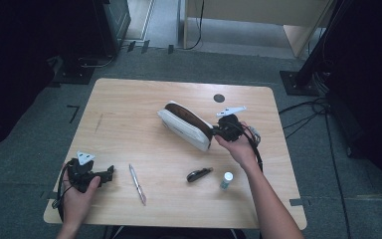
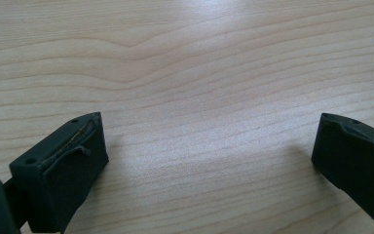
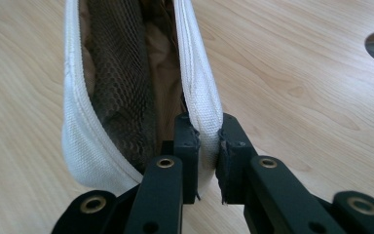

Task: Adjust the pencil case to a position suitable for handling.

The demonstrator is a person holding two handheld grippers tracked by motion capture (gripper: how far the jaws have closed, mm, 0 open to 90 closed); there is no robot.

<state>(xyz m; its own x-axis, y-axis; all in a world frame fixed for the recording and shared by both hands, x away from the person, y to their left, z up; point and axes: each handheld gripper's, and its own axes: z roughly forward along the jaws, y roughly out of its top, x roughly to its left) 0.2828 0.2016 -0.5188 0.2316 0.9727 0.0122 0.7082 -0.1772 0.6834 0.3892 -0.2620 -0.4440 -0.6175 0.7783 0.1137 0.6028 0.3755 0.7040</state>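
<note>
— What's the right gripper (image 1: 222, 130) up to?

— It's got the white pouch (image 1: 184, 127), pinched at the end nearest the person. From the right gripper view the two black jaws are clamped on one wall of the pouch (image 3: 199, 87), right at the rim: one jaw inside the mouth, one outside, cloth squeezed flat between them.

— Pouch open?

— Yes, unzipped, gaping. You can see a brown lining and a dark mesh pocket (image 3: 121, 83) inside. It lies on the wooden table (image 1: 129, 124) a little right of centre, running on a slant from the far left down toward the right hand (image 1: 238, 147), which sits just behind the gripper.

— And the left gripper (image 1: 110, 173)?

— Well apart from all that, down at the near left corner, held low over the table. In the left gripper view its jaws stand wide, with bare wood (image 2: 199, 97) between them.

— Anything else about?

— A pen (image 1: 138, 184) just to the right of the left gripper, then a small dark object (image 1: 198, 174) and a little white-capped bottle (image 1: 227, 180) near the front edge, below the pouch. They're close to the right forearm but touching neither gripper.
</note>
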